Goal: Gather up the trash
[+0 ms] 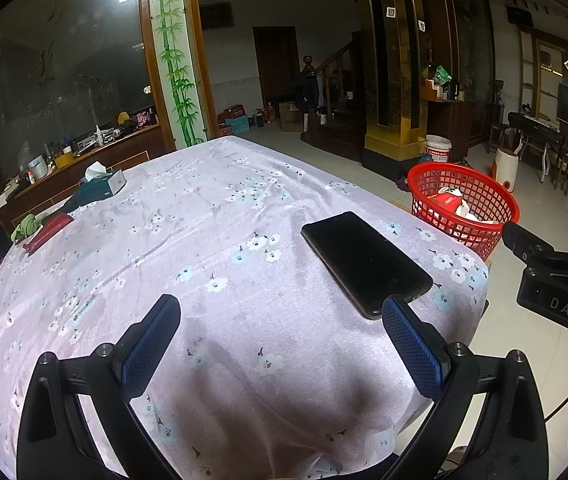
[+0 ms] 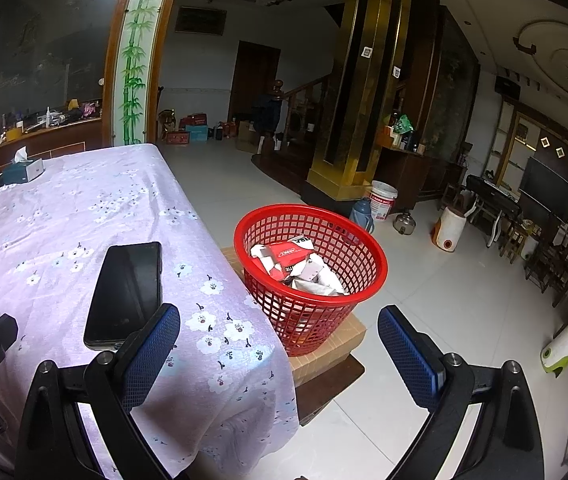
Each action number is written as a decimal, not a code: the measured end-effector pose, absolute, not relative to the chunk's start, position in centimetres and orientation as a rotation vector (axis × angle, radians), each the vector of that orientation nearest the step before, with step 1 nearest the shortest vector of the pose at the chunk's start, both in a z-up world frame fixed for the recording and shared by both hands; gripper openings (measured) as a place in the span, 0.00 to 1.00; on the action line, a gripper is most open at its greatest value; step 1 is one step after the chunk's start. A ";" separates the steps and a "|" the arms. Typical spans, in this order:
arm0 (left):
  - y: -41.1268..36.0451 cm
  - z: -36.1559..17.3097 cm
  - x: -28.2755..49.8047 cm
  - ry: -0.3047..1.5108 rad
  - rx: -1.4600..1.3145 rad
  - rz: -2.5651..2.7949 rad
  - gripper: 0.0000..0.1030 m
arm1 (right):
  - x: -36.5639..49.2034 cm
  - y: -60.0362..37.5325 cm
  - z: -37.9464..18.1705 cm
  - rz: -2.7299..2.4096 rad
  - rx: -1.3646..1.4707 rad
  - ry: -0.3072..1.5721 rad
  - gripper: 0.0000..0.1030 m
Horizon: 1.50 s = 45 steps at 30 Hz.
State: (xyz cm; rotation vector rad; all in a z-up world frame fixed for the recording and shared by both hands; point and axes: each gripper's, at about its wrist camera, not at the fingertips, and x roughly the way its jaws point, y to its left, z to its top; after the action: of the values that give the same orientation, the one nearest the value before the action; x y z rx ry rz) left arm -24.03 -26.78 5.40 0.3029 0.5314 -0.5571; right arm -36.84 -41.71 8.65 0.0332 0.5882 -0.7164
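Two hand-held grippers hover over a table [image 1: 132, 240] covered in a floral cloth. The left gripper [image 1: 280, 312] is spread wide and empty, and so is the right gripper [image 2: 280, 320]. A black phone [image 1: 363, 262] lies flat near the table's edge. Trash [image 2: 295, 264] sits inside a red basket [image 2: 363, 280] beside the table, on a box [image 2: 323, 352].

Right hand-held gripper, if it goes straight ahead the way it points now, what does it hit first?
Most likely the red basket of trash beside the table. The open right hand-held gripper points at its near wall, though depth is unclear.
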 end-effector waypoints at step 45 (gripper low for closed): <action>-2.8 3.1 -9.9 0.949 0.088 -0.071 0.97 | -11.6 -21.4 2.7 -0.013 0.098 1.007 0.98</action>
State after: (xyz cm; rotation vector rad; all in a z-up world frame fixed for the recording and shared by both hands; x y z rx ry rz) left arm -9.93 -2.84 3.05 0.0883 0.9495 -0.0714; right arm -11.57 -21.37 2.66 0.0984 1.0074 -0.0129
